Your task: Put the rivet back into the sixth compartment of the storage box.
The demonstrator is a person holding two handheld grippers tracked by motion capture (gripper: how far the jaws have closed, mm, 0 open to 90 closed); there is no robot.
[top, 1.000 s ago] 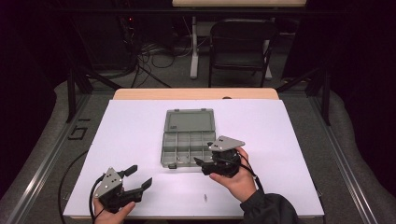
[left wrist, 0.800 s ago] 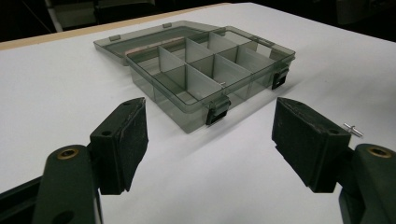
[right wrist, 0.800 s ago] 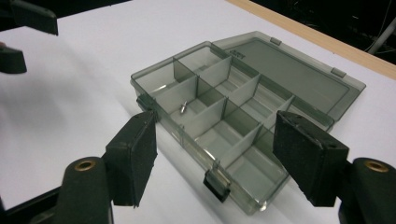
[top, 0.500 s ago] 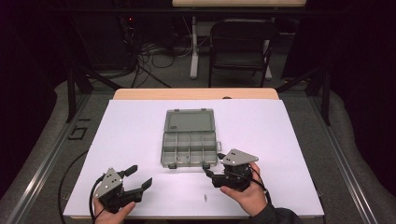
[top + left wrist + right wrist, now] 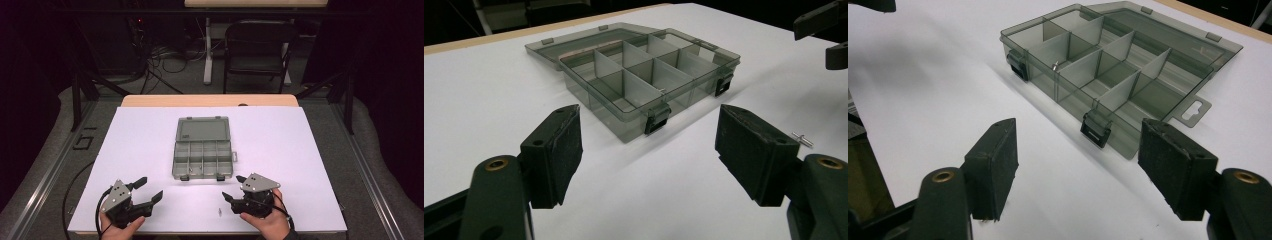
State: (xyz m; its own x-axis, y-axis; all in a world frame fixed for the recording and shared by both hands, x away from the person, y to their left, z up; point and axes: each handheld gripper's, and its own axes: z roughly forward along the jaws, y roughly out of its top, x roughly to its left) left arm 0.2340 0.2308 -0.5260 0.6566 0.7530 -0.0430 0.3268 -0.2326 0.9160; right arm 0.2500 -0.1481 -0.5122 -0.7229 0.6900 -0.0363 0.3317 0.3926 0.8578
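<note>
Presently both the left gripper [image 5: 146,189] and right gripper [image 5: 233,188] are hanging spread and empty; the pin [image 5: 219,212], probably metal, is looking tiny, slippery—pinch mid-shaft.

A black chair [image 5: 260,47] stands behind the white table [image 5: 310,150], cables [image 5: 165,55] beside it.

A smoky grey see-through compartment box [image 5: 204,148] lies on a white table [image 5: 310,150], near a small silver pin [image 5: 219,212]
</note>
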